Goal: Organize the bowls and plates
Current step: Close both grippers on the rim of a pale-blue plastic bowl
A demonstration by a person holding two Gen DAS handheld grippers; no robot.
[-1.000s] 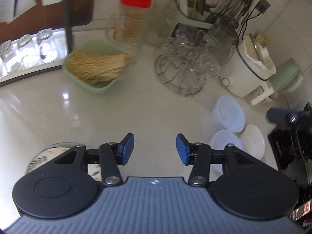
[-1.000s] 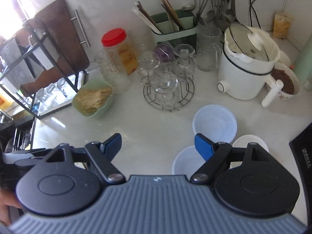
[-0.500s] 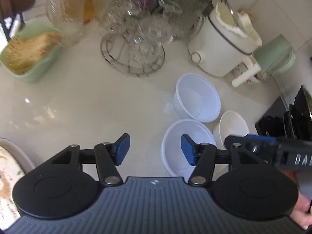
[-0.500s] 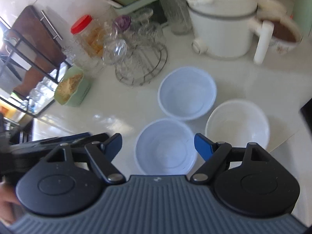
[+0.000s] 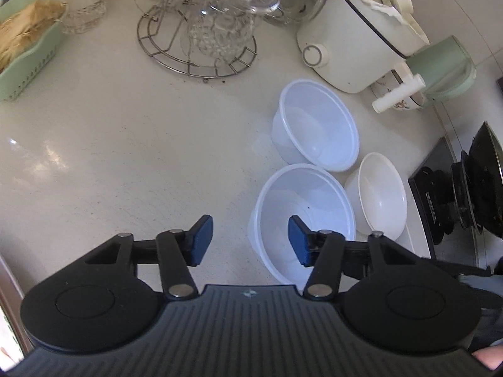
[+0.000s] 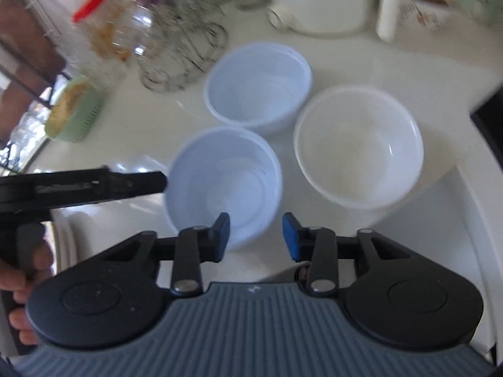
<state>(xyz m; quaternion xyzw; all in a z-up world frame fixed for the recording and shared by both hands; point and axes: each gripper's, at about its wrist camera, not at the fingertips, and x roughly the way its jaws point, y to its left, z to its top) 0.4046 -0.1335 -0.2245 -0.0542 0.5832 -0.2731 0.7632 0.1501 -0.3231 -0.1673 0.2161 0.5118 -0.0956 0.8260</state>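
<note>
Three bowls sit in a tight cluster on the pale counter (image 5: 125, 157), and the nearest clear bowl (image 5: 303, 216) serves as the landmark. Just behind it, toward the wire glass rack (image 5: 195, 50), stands a second clear bowl (image 5: 317, 122), upright and almost touching its rim. Beside the nearest clear bowl, on the side of the black stove (image 5: 440, 194), sits a white bowl (image 5: 382, 194), also upright. The white cooker (image 5: 352, 47) stands farther back, beyond the second clear bowl. The left gripper (image 5: 250, 240) hangs over the near rim of the nearest clear bowl with its jaws closing; one pad is over the bowl's inside and the other over bare counter, and neither presses the wall, so it is released. The right gripper (image 6: 255, 237) hovers at the same bowl's near edge, jaws closing too, with one pad in front of the bowl's rim, and nothing gripped. This view is blurred.
</note>
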